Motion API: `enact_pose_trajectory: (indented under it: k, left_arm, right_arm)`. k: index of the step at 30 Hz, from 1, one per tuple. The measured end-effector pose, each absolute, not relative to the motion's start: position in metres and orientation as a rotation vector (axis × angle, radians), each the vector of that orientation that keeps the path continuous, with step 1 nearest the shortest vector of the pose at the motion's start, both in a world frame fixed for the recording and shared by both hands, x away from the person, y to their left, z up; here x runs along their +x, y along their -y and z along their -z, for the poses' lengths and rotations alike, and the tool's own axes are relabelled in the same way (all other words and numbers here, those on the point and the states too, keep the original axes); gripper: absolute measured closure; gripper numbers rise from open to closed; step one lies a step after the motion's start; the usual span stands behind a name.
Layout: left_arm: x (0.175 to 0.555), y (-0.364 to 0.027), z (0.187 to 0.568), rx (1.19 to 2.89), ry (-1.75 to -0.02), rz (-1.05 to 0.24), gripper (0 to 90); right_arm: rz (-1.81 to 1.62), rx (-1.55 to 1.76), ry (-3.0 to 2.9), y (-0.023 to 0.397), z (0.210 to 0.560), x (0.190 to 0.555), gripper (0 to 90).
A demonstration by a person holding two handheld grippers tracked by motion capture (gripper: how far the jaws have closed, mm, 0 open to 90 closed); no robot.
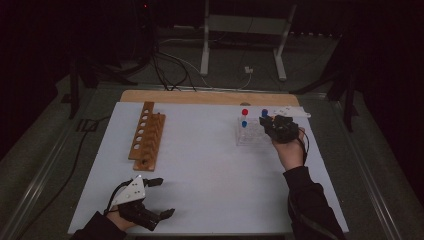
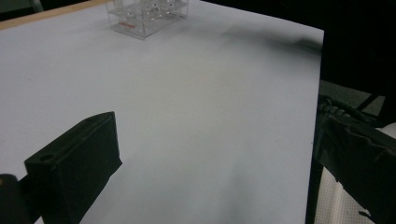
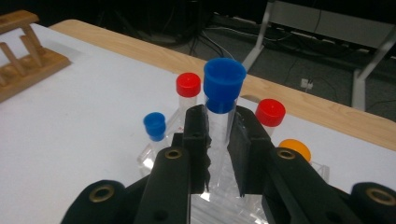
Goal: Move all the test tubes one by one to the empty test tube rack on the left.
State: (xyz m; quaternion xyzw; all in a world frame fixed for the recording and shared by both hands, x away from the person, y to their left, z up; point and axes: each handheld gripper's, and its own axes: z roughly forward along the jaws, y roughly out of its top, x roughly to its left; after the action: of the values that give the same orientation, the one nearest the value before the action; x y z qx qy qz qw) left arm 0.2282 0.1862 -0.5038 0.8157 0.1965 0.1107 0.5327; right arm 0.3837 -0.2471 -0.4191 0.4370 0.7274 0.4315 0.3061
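My wooden tube rack (image 1: 147, 135) lies toward the table's (image 1: 210, 190) left edge. The clear plastic tube holder (image 1: 249, 134) stands near its far right corner, capped tubes (image 3: 219, 107) in it.

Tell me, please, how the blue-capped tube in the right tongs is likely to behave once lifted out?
The blue-capped tube looks clear, hard and smooth, so it may slip in the right tongs. Tall and narrow, it would probably tip if stood outside the clear rack, then roll.

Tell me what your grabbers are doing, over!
Right gripper shut on blue-capped tube in clear rack. Left gripper open, idle. Neighbouring capped tubes close by.
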Motion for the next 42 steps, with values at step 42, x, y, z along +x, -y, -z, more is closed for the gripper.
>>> enact_pose_trajectory:
  k: [42]
  left_arm:
    - [0.25,-0.155,0.465,1.967,-0.445,-0.168,0.6]
  right_arm:
    - [-1.189,0.935,-2.21,0.197,0.454,0.302,77.0]
